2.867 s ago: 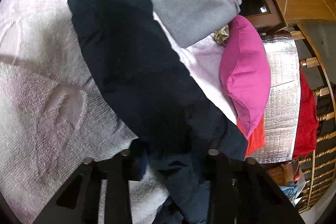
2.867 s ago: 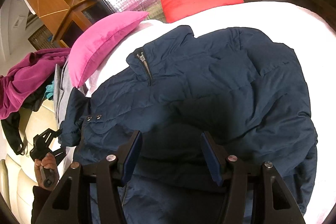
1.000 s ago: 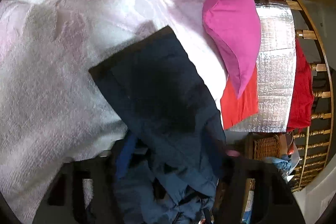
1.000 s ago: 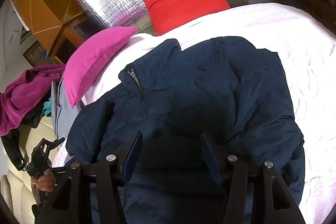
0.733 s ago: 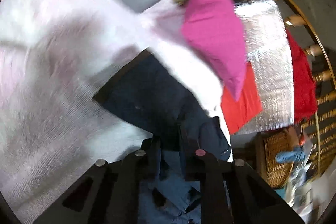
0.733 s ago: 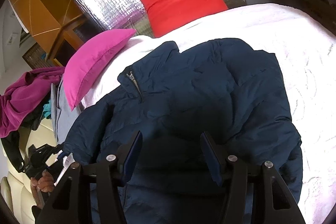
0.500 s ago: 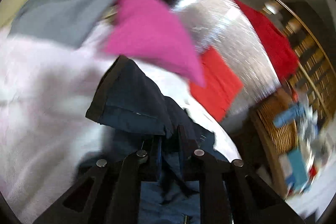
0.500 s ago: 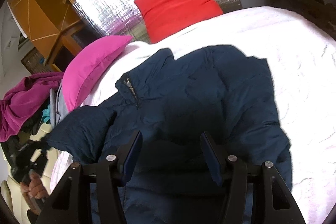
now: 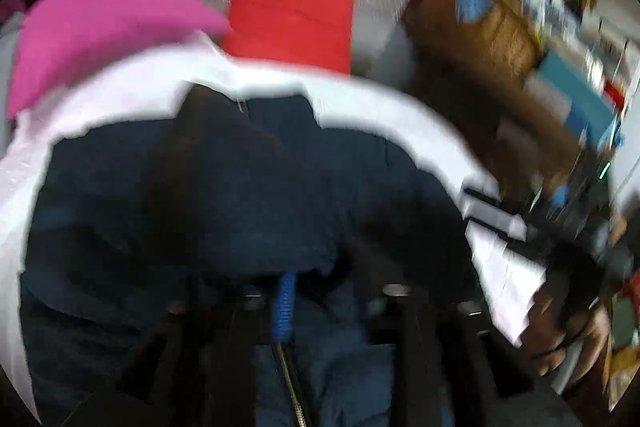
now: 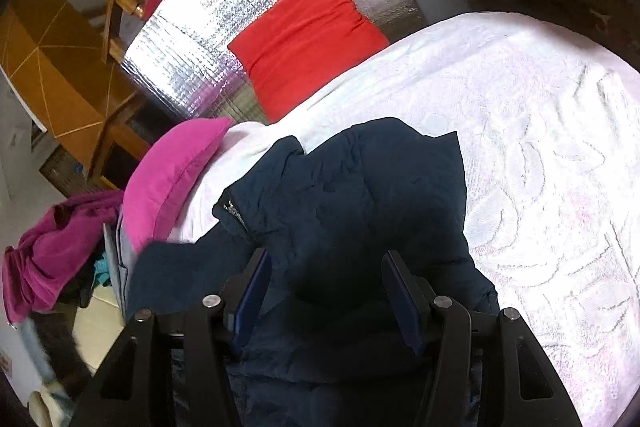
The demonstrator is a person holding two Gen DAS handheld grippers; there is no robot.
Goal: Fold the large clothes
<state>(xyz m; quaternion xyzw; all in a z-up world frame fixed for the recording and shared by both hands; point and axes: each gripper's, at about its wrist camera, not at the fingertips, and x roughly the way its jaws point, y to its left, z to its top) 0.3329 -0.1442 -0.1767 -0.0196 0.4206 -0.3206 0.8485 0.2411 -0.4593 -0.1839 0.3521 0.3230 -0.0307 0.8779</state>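
A white bedspread (image 10: 540, 147) covers the bed, with the navy jacket (image 10: 360, 207) lying across it, 1 sleeve (image 10: 168, 275) hanging off the edge. A pink pillow (image 10: 168, 179) and a red pillow (image 10: 304, 39) sit beyond. The right hand-held gripper (image 10: 324, 299) hovers wide open over the jacket, empty. The left hand-held gripper (image 9: 316, 291) is blurred; its hold cannot be told.
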